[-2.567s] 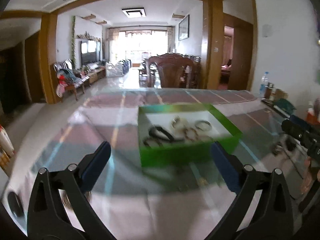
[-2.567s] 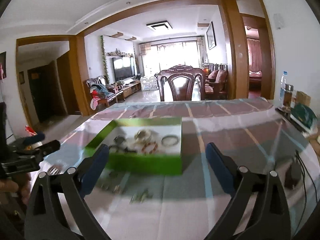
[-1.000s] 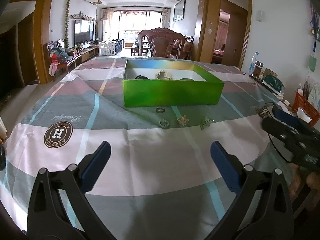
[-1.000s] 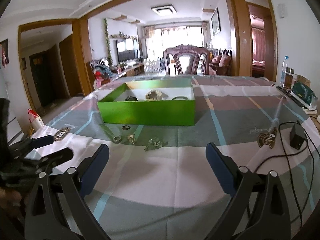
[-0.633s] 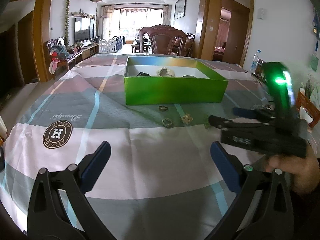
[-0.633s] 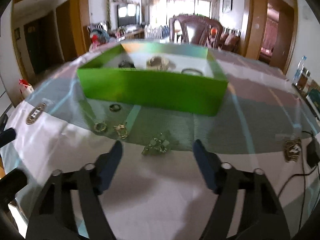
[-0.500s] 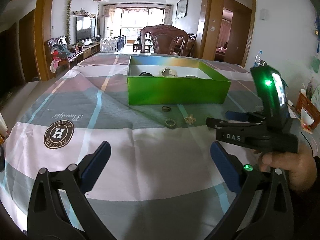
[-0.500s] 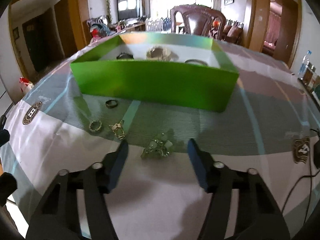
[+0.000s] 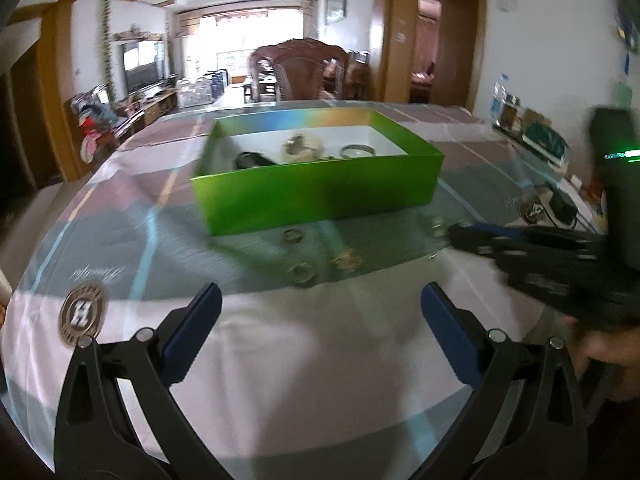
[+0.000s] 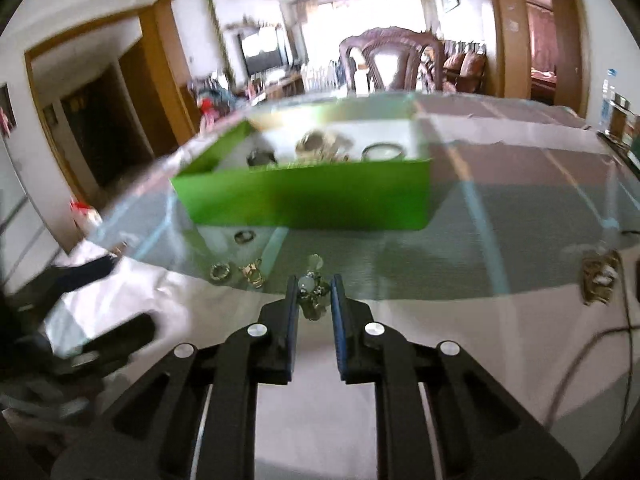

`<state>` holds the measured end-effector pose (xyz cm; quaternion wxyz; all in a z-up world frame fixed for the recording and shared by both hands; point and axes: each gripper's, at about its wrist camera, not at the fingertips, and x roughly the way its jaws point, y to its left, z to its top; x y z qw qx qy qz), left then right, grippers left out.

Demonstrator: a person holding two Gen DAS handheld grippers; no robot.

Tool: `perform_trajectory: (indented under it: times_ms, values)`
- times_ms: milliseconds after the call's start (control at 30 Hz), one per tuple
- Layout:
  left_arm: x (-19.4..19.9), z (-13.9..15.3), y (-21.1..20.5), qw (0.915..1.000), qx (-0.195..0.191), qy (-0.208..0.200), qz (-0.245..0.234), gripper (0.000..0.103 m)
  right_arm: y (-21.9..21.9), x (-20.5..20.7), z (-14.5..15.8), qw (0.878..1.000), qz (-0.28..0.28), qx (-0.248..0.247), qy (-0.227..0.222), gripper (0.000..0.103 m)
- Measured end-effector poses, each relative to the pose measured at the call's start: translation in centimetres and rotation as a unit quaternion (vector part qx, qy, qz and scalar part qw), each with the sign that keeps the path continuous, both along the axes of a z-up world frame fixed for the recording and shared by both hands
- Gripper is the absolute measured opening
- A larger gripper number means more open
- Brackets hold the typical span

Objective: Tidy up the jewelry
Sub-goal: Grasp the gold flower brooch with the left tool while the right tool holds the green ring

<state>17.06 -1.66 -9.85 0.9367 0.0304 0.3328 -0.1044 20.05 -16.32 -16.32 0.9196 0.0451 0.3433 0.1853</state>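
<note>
A green box (image 9: pixel 320 196) with a white inside stands on the table and holds several rings and bangles; it also shows in the right wrist view (image 10: pixel 308 200). A dark ring (image 10: pixel 245 237), a gold ring (image 10: pixel 220 271) and a gold charm (image 10: pixel 252 271) lie loose in front of it. My right gripper (image 10: pixel 314 294) is shut on a beaded silver brooch (image 10: pixel 311 288) at the cloth's surface. My left gripper (image 9: pixel 320 320) is open and empty above the cloth, near the front edge. The right gripper (image 9: pixel 560 256) shows at the right of the left wrist view.
A patterned tablecloth (image 9: pixel 280 360) covers the table, with a round logo (image 9: pixel 82 314) at the left. A second logo (image 10: pixel 598 276) and a black cable (image 10: pixel 580 360) lie at the right. Bottles (image 9: pixel 500 100) stand at the far right edge. A wooden chair (image 9: pixel 304 68) stands behind the table.
My right gripper has moved down and forward to the brooch and closed its fingers on it. My left gripper has stayed open, with its view shifting slightly toward the box.
</note>
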Motion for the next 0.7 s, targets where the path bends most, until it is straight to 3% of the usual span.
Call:
perform_trajectory:
  times_ms: [100,300,400,433,467,533,700]
  values:
    - [2.1,-0.7,-2.2,0.9997,0.013,0.012,-0.017,0.095,-2.1,-1.9,1.1,1.0,-0.004,0.013,-0.013,0.016]
    - [6.3,-3.0,-4.1,0.997,0.013,0.073,-0.023,0.059,-3.7,-3.7,1.9,1.0,-0.004,0.014,-0.022,0.016]
    - [7.5,-4.1,-3.8,0.9946,0.006,0.103,-0.012,0.036,-3.9,-4.0,2.0,1.0,0.0,0.016,-0.025,0.016]
    - [7.7,-4.4,-3.4,0.9937,-0.007,0.111,-0.005,0.015,-3.9,-4.1,2.1,1.0,0.001,0.017,-0.026,0.016]
    - [7.8,-4.5,-3.0,0.993,-0.018,0.116,-0.004,0.008,-3.8,-4.0,2.1,1.0,0.003,0.017,-0.026,0.016]
    - [7.4,-4.4,-2.3,0.9934,-0.022,0.112,-0.001,0.0,-3.8,-4.1,2.0,0.999,0.005,0.019,-0.027,0.016]
    - [4.0,-1.6,0.1,0.9965,-0.05,0.067,0.002,0.0,-3.6,-4.3,1.9,0.999,0.013,0.018,-0.028,0.016]
